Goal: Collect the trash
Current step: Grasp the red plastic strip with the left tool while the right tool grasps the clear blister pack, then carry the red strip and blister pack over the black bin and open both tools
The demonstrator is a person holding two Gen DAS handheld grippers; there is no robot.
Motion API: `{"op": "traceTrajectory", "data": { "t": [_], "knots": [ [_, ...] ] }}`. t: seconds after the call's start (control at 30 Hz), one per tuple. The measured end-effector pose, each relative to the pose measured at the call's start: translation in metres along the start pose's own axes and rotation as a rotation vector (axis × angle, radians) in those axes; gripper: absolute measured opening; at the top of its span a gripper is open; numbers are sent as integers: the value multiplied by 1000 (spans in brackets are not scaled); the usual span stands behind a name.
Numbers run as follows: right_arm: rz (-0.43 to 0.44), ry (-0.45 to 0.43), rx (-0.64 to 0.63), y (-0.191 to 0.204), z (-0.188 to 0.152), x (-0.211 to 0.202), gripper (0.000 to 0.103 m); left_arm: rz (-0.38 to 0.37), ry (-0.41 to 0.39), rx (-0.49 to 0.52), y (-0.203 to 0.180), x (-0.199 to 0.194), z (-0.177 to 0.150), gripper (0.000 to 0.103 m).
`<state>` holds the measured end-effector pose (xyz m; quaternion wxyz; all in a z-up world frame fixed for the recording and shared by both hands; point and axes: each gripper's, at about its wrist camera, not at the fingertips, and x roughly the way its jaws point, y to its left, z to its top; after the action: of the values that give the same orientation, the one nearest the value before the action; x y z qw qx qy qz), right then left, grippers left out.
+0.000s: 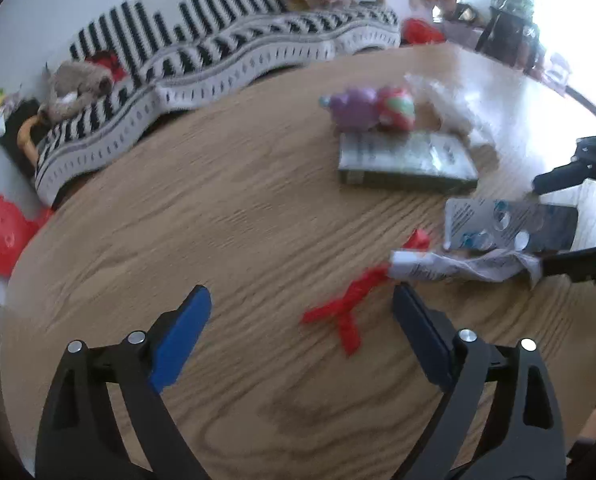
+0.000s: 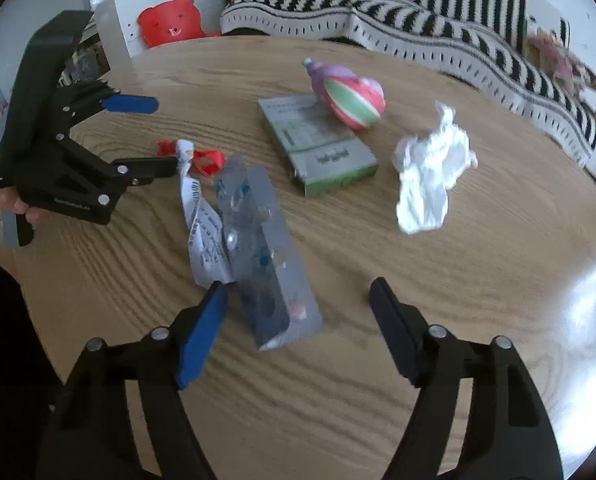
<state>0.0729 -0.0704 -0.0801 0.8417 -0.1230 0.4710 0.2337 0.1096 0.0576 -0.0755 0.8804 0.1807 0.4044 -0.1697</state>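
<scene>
A clear blister pack (image 2: 265,256) is lying flat near the bench's (image 2: 478,300) middle, between the right gripper's (image 2: 298,300) wide-standing jaws; likely light, stiff and slippery, best pinched across its long edges. Beside it a crumpled paper slip (image 2: 201,216) and red ribbon (image 1: 346,308) are lying, the ribbon between the left gripper's (image 1: 302,312) wide jaws. Farther off, a white tissue (image 2: 430,176) is sitting.
</scene>
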Motion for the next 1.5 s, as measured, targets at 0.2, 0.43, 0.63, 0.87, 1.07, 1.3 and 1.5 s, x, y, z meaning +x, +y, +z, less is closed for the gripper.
{"op": "traceTrajectory", "data": {
  "t": [0.2, 0.43, 0.63, 0.87, 1.07, 1.3, 1.5],
  "knots": [
    [34, -25, -2, -5, 8, 0, 41, -61, -14, 16, -7, 2, 13, 49],
    [38, -33, 2, -1, 11, -6, 36, -71, 5, -8, -14, -1, 10, 9],
    [28, -78, 65, -13, 10, -26, 36, -41, 3, -109, 2, -13, 12, 8],
    [5, -116, 136, -30, 2, -52, 35, -27, -32, -249, 14, -33, 22, 8],
    [-36, -150, 219, -60, -24, -86, 35, -60, -52, -250, -23, -47, 42, 8],
    [-120, -214, 349, -113, -75, -146, 35, -154, -108, -186, -104, -63, 88, 8],
    [-258, -246, 477, -167, -149, -206, 35, -254, -121, -92, -201, -64, 121, 8]
  ]
}}
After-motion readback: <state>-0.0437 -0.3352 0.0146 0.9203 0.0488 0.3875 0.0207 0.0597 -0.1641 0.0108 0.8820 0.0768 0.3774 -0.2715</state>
